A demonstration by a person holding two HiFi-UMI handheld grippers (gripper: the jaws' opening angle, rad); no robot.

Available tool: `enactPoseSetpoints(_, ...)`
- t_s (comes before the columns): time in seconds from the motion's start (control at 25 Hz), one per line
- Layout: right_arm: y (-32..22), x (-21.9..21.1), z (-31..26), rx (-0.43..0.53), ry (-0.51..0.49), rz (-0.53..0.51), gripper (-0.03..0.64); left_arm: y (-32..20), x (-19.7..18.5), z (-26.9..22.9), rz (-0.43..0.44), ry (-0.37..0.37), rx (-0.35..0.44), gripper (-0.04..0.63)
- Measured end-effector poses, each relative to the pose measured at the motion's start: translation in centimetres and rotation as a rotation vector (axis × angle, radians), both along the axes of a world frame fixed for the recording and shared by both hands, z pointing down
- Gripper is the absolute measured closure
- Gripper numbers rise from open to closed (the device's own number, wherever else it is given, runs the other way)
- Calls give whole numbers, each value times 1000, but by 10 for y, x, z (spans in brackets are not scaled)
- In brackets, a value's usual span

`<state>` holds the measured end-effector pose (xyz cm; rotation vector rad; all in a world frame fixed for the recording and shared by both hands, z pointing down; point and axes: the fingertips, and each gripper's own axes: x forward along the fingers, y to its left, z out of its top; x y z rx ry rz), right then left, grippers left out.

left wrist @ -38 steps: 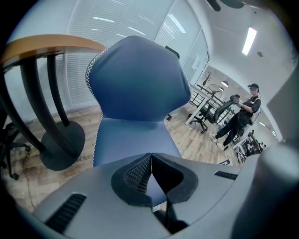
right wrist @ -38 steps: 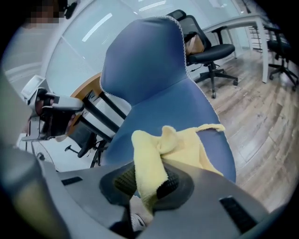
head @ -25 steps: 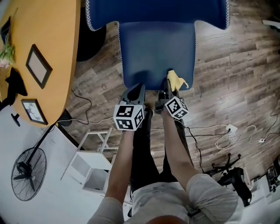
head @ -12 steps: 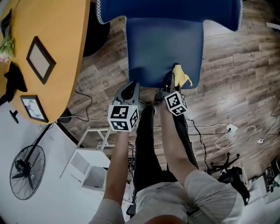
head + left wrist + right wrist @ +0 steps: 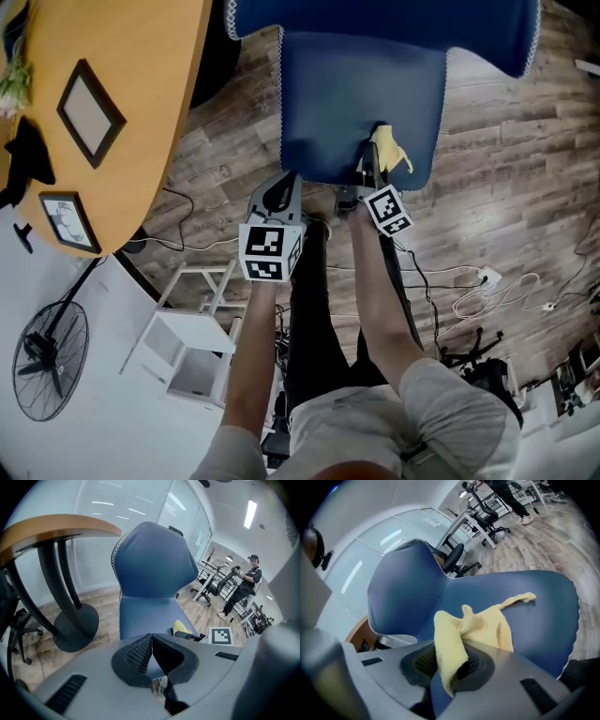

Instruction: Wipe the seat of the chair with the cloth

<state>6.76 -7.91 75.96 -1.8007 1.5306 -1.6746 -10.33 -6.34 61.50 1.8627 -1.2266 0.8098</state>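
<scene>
The blue chair seat (image 5: 356, 103) lies ahead of me, its backrest (image 5: 403, 597) rising beyond. A yellow cloth (image 5: 390, 150) rests on the seat's front right part, pinched between the jaws of my right gripper (image 5: 371, 169), which is shut on it; the cloth (image 5: 473, 630) spreads over the seat in the right gripper view. My left gripper (image 5: 279, 195) hovers at the seat's front left edge, jaws shut and empty. From the left gripper view, the seat (image 5: 145, 616) and the cloth (image 5: 182, 629) show past the closed jaws (image 5: 152, 641).
An orange round table (image 5: 103, 112) with picture frames stands to the left, its dark pedestal base (image 5: 75, 627) on the wood floor. Cables (image 5: 497, 286) lie on the floor at right. A white stand (image 5: 187, 347) and a fan (image 5: 47, 361) sit lower left. A person (image 5: 243, 590) stands far off.
The view has shifted so the chair appears further right and higher. Both grippers kept close to the seat's front edge, the right one still holding the cloth on the seat.
</scene>
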Motion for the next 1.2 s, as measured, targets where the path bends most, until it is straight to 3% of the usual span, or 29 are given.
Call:
enactPoseSetpoints(0.24,-21,-8,-15,167,-192,-95,545,-5,2,-8,46,-25,22,569)
enactPoseSetpoints(0.36,-34,-5,-12,168,-227,-74,545,-4,1,-6,32,-19,14,569)
enactPoseSetpoints(0.48,-50,-5,-16,232,-239,-114,546,-5,3,-6,30,-11,16,569)
enactPoseSetpoints(0.72,-43,-1,-1,156,-264,-121,546,-7,9,-8,37,6,27,569)
enactPoseSetpoints(0.96,-74,-3,9,89,-270,-51,546,-10,7,-7,41,1,23,569)
enactPoseSetpoints(1.2,-140,-26,-2,145,-350,-84,546,-9,2,-8,36,-1,16,569)
